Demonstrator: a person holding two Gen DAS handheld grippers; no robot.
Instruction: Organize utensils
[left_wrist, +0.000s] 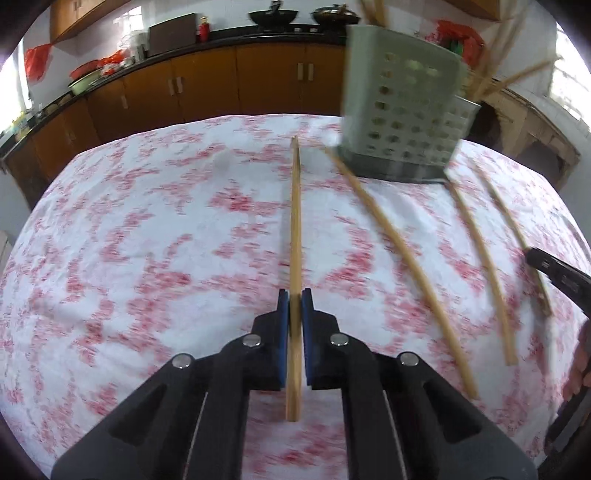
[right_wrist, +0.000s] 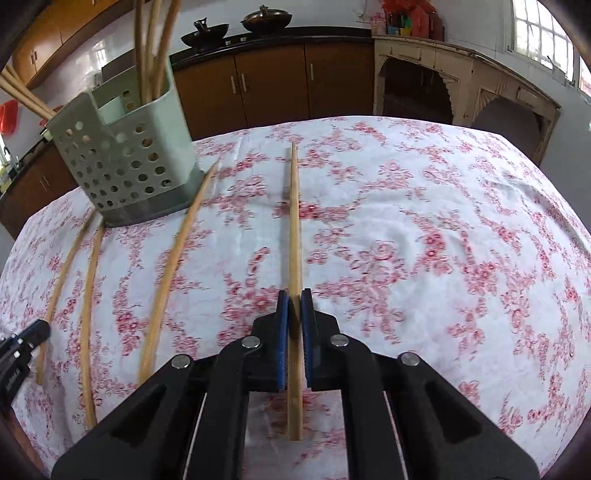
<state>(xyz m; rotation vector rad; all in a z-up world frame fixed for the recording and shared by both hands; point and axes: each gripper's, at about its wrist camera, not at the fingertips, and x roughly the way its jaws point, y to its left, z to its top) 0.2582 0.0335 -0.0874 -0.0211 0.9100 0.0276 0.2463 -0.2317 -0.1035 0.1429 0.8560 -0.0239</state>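
In the left wrist view my left gripper is shut on a bamboo chopstick that points straight away from me. A pale green perforated utensil holder stands beyond it to the right, with several chopsticks upright inside. Two loose chopsticks lie between the grippers. At the right edge the right gripper grips a further chopstick. In the right wrist view my right gripper is shut on that chopstick. The holder stands far left, and the left gripper shows at the left edge.
A white tablecloth with a red flower print covers the table. Brown kitchen cabinets with woks on the counter run behind it. A cream sideboard stands beyond the table's right side. A person's hand shows at the right edge.
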